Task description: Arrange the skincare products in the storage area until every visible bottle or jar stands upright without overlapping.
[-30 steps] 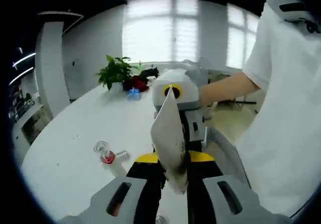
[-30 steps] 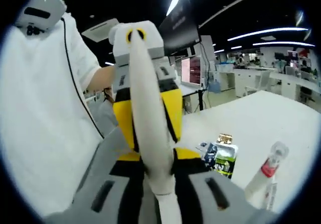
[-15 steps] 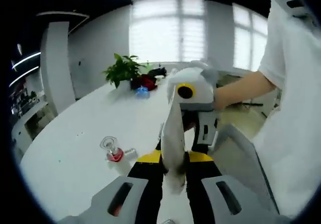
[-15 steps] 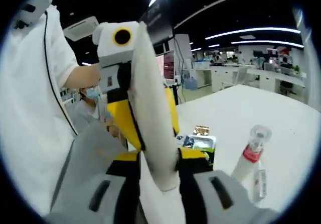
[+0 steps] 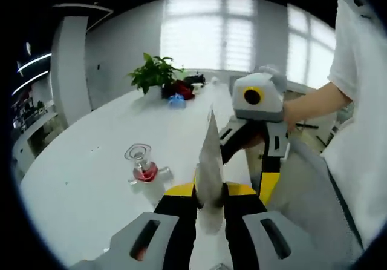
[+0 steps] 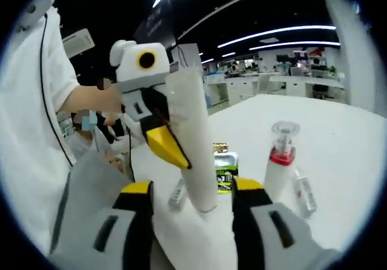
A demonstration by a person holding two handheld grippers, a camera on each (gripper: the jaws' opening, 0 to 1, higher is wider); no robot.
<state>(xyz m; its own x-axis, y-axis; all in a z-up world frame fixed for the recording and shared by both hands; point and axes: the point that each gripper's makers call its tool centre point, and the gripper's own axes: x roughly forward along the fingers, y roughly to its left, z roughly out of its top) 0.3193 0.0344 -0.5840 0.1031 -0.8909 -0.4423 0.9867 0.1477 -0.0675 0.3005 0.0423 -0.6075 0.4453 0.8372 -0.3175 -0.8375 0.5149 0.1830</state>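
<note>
While the left gripper (image 5: 208, 206) clamps its jaws on the flat tail of a white tube (image 5: 208, 161), the right gripper (image 6: 192, 200) stands released. Soft and light, the tube likely wants holding near its stiff cap. Beyond, a pump bottle (image 6: 277, 167) stands upright on the counter (image 6: 338, 143).

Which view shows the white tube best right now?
The right gripper view: the white tube shows broadside, gripped by the left gripper. The left gripper view shows the tube edge-on between its own fingers.
</note>
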